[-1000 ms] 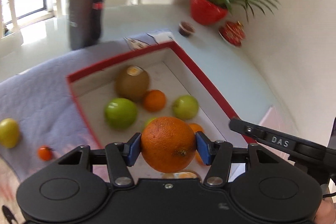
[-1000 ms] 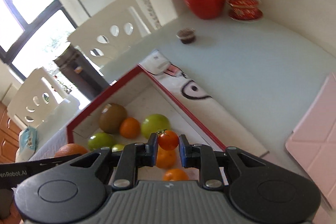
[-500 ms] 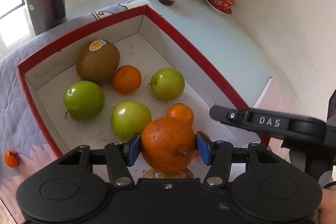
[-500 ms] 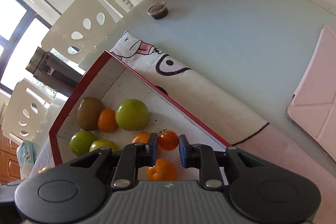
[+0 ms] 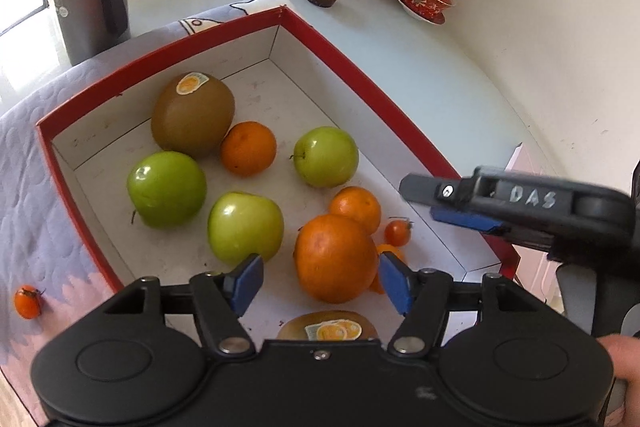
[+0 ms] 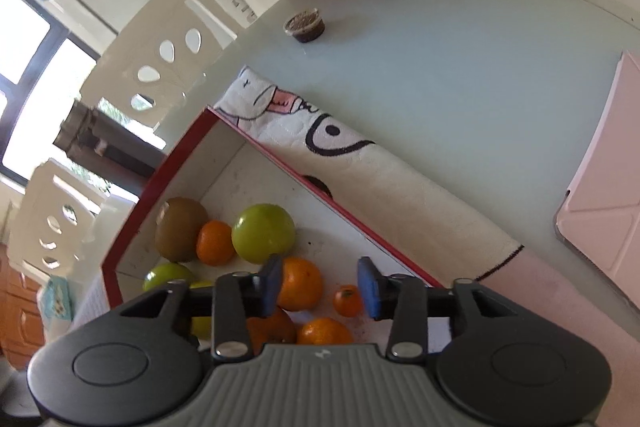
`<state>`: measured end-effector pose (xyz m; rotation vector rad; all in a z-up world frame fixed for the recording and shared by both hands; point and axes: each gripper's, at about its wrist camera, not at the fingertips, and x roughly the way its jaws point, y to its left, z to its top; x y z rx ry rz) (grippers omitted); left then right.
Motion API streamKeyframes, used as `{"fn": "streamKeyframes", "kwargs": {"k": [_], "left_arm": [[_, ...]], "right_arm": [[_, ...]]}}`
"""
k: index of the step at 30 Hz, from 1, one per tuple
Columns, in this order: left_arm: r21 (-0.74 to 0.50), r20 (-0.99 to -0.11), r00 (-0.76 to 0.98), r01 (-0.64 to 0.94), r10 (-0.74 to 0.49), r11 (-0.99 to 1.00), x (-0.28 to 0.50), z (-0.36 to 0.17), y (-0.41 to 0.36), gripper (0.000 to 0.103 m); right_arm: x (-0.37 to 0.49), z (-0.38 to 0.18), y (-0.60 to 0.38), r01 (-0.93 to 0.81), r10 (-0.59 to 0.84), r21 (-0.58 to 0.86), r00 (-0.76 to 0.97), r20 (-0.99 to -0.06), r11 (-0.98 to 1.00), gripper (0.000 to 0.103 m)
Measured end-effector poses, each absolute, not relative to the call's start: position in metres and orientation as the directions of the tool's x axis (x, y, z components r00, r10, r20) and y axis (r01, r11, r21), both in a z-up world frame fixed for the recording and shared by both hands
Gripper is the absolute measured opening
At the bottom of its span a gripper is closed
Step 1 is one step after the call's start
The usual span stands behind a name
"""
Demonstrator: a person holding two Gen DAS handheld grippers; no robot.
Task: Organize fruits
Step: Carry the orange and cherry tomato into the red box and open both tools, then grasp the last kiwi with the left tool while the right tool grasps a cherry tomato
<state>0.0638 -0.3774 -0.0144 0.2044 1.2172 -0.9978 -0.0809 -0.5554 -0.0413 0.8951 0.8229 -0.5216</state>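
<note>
Both grippers hang over the red-rimmed box (image 5: 344, 55), jaws opening, nothing clamped.

Left gripper (image 5: 320, 281): its blue pads stand clear of the big orange (image 5: 334, 259), which sits on the box floor between them. Right gripper (image 6: 318, 285): its pads are apart from the cherry tomato (image 6: 347, 301) lying on the floor below. Farther back in the box lie three green apples (image 5: 166, 189), small oranges (image 5: 248, 147) and a kiwi (image 5: 192, 113). Another cherry tomato (image 5: 27, 302) rests outside on the quilted cloth (image 5: 28, 163).
</note>
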Motion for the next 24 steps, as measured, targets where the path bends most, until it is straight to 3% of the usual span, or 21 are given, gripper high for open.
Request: {"fn": "streamKeyframes", "kwargs": {"k": [3, 24], "left_arm": [[-0.369, -0.843, 0.004, 0.723, -0.537, 0.585, 0.064, -0.010, -0.372, 0.077], [-0.323, -0.818, 0.151, 0.678, -0.555, 0.660, 0.081, 0.034, -0.317, 0.079]], "right_arm": [[-0.083, -0.038, -0.557, 0.703, -0.072, 0.472, 0.593, -0.802, 0.532, 0.058], [-0.059, 0.000, -0.530, 0.630, -0.055, 0.462, 0.625, -0.779, 0.624, 0.063]]}}
